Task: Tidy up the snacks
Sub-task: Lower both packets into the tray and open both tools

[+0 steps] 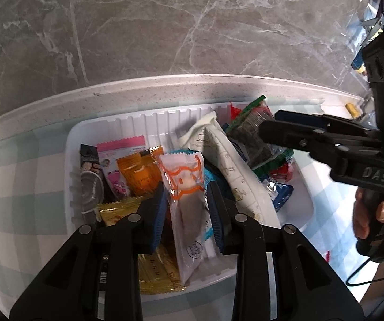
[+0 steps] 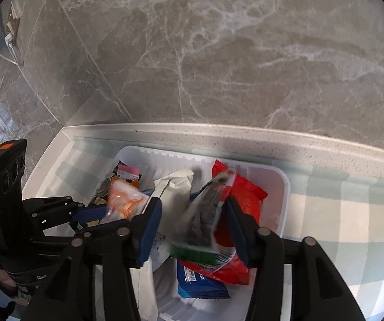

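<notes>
Both grippers work over a white tray (image 1: pixel 127 123) of snack packets on a checked cloth (image 1: pixel 18 165). The left gripper (image 1: pixel 186 214) has its jaws set apart around a clear packet with an orange outline (image 1: pixel 184 184). The right gripper (image 2: pixel 192 227) has its jaws apart either side of a green-edged seaweed packet (image 2: pixel 205 214), above a red packet (image 2: pixel 245 198) and a blue packet (image 2: pixel 200 283); contact is unclear

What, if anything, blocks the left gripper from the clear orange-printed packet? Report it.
Nothing visible does. The left gripper has its pads on either side of the clear orange-printed packet, which stands above the other snacks in the white bin.
</notes>
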